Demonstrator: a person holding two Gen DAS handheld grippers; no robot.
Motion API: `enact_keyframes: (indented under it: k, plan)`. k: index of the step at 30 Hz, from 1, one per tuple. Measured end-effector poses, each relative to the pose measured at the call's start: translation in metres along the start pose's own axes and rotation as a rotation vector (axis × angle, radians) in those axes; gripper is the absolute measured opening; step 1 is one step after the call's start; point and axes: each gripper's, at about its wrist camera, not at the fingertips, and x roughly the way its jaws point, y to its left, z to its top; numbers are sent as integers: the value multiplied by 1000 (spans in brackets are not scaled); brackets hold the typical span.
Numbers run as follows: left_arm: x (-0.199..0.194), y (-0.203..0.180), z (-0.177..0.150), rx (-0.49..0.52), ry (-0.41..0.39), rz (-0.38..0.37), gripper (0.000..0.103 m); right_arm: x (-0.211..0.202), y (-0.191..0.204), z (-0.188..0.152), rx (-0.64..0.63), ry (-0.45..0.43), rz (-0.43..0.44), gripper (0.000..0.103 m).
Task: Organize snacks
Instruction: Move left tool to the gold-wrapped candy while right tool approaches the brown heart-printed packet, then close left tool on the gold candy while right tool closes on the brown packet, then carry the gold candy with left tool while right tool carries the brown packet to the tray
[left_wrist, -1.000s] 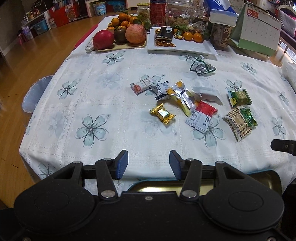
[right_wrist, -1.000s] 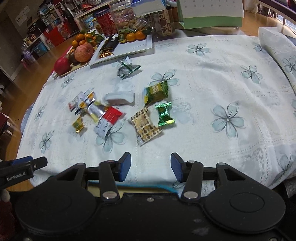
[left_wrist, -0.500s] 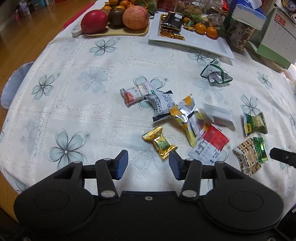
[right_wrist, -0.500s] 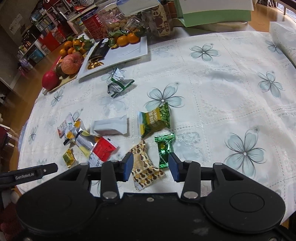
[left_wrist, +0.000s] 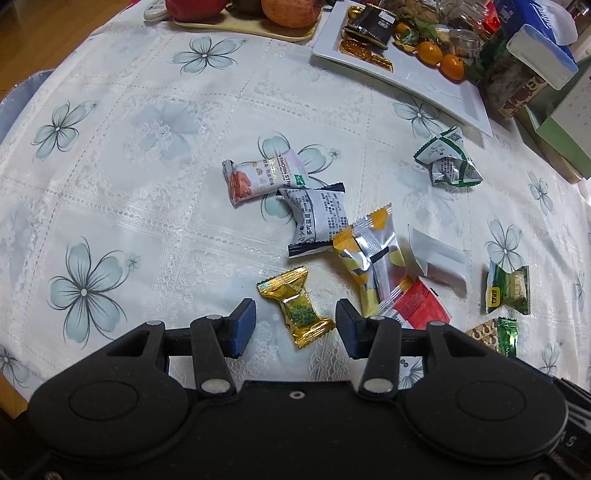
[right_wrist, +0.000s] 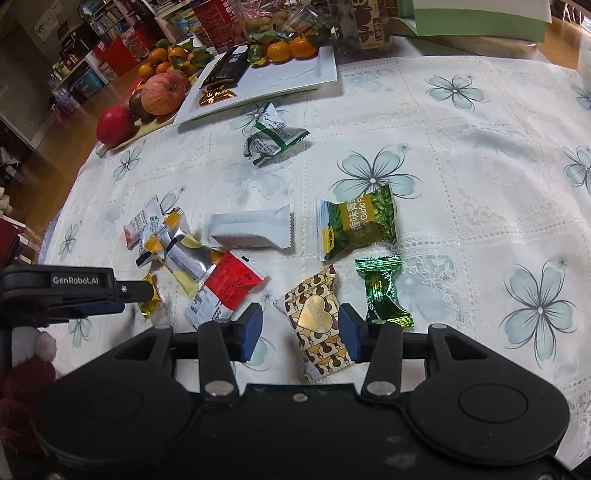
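Several wrapped snacks lie scattered on the flowered tablecloth. My left gripper is open, its jaws on either side of a gold-wrapped candy; whether it touches is unclear. Beyond it lie a yellow-silver packet, a black-white packet, a pink-white packet and a red-white packet. My right gripper is open around a brown-and-gold heart-pattern packet. A green foil candy lies just right of it, a green garlic packet beyond. The left gripper also shows in the right wrist view.
A white rectangular plate with chocolates and tangerines stands at the back, a fruit board with apples to its left. A crumpled green-white packet and a plain white packet lie mid-table. Jars and a calendar stand behind.
Both grippers have moved forward and down over the table. The gold candy now lies between the left jaws, and the heart-pattern packet between the right jaws.
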Motion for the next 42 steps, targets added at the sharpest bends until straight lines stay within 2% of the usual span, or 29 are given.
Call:
enact_keyframes:
  k: [5,17,23,26,33,42]
  plan:
    - [9,-3,4,-15,21,18,54,16,9,-7,-69,13,-67,51]
    - [14,-9,4,-22,6,44,53,28,11,-8,-58,39,-67,52]
    - [12,-9,2,-23,21,9,38,27,8,-9,-47,41,-74,44]
    - [11,-8,1,-19,17,19,23,27,7,-9,-48,40,-83,37]
    - [5,-10,-4,15,5,19,23,17,5,-9,-24,44,-43,33]
    - [-16,-17,-20,111,-56,19,23,-8,-4,-3,40,-15,21,33]
